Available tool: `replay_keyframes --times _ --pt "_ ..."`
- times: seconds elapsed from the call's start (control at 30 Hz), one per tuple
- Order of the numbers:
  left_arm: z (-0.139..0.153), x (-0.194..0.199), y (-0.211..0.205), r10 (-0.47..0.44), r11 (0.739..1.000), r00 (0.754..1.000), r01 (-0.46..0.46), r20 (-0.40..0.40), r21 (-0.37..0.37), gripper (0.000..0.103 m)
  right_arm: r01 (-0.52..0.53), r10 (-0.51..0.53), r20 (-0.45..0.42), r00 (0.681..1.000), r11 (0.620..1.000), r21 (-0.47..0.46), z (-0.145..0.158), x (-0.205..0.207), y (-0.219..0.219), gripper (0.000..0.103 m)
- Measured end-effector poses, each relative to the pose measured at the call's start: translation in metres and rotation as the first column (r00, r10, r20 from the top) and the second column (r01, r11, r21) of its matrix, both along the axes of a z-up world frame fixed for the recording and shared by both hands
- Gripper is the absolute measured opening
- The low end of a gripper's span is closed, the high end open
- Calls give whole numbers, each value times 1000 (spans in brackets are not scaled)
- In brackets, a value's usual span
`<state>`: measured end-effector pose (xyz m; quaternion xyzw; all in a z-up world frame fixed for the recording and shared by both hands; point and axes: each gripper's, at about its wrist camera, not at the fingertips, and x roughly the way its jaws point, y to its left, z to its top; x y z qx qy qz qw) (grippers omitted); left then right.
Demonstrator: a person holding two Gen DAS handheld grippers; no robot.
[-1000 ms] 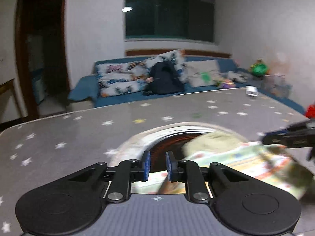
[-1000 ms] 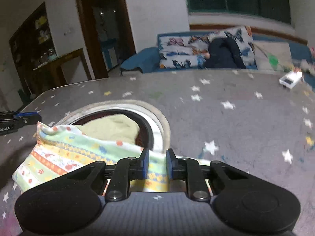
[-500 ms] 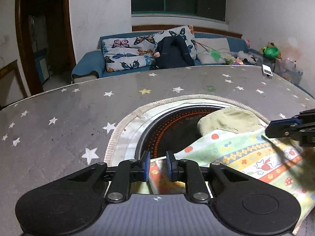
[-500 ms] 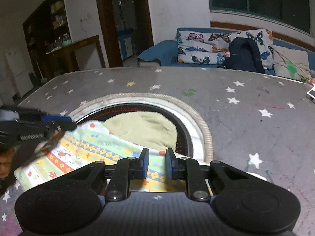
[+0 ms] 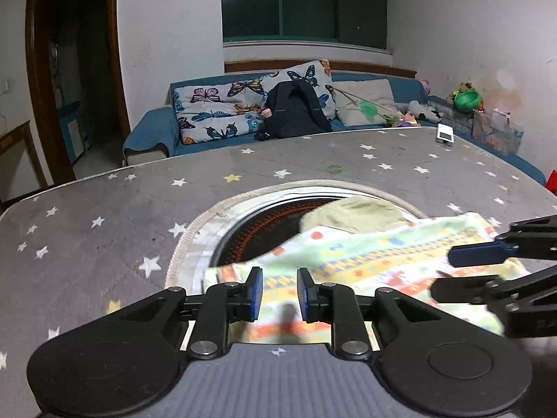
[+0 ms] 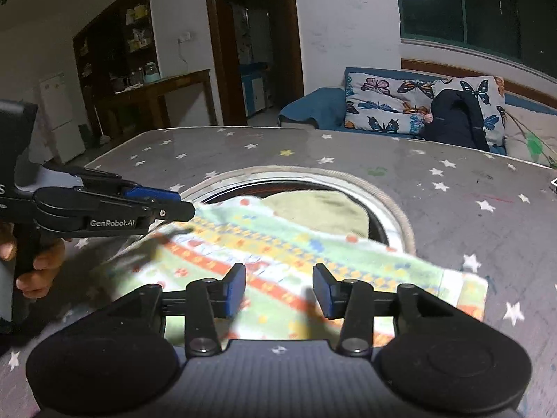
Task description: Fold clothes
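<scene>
Left gripper [image 5: 275, 294]: jaws parted by a modest gap, holding nothing, poised over the near edge of the patterned cloth [image 5: 365, 261]. Right gripper [image 6: 278, 291]: jaws spread wider, likewise empty, above the same cloth. Cloth: lying flat on the star-print grey table [image 6: 452, 209], its far part draped over a round recess [image 6: 299, 188] containing a pale green garment [image 6: 313, 209].

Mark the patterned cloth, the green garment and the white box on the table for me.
patterned cloth [image 6: 278, 254], right wrist view, middle of its striped top face.
green garment [image 5: 351, 214], left wrist view, its bare hump behind the cloth.
white box [image 5: 445, 135], left wrist view, its top face.
</scene>
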<state>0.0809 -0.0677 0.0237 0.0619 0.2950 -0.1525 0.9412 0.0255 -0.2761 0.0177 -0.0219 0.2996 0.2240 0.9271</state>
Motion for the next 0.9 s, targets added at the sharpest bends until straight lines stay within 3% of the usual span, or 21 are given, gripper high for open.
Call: replay_keyframes --times 0.3,0.43,0.67,0.9 --pt "-15 -56 -18 -95 995 995 95 8 31 23 -40 40 12 999 999 18 0 -41 3 42" --pt "-23 -57 -16 -89 995 996 88 0 40 25 -36 36 11 999 999 -28 -8 -55 -1 42" --pt "-27 -57 -2 -68 997 998 68 4 24 31 64 -65 -6 998 996 -66 -13 -68 -41 39" --pt "-14 -51 8 -23 1000 1000 23 17 -2 31 103 -103 8 995 994 -33 1 -70 -65 36"
